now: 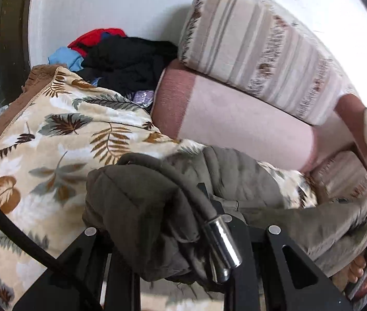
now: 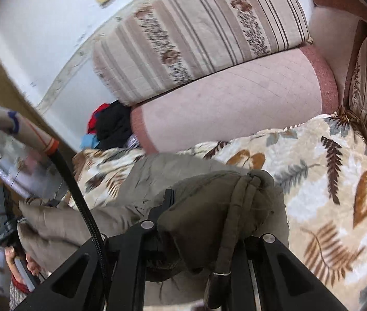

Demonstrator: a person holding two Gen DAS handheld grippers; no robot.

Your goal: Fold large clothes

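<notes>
Olive-grey quilted fabric fills the lower middle of both views: a padded jacket (image 1: 235,178) lies stretched across a leaf-print blanket (image 1: 41,134) that covers the sofa seat. The left tongs (image 1: 183,223) are clamped on a bunched edge of the jacket, with a drawcord (image 1: 178,178) running over the folds and ending in a shiny metal tip (image 1: 222,246) beside the black fingers. In the right wrist view the right tongs (image 2: 206,223) likewise pinch a thick wad of the same jacket (image 2: 131,181), a cord (image 2: 232,223) hanging down between the fingers (its end is dark and hard to read). The garment sags between the two grips, its middle resting on the blanket (image 2: 313,181).

Behind it stands the pink sofa back (image 1: 235,119) with a striped cushion (image 1: 248,46) leaning on top. A heap of black, red and blue clothes (image 1: 121,57) sits at the far end of the seat, against the white wall (image 1: 105,5).
</notes>
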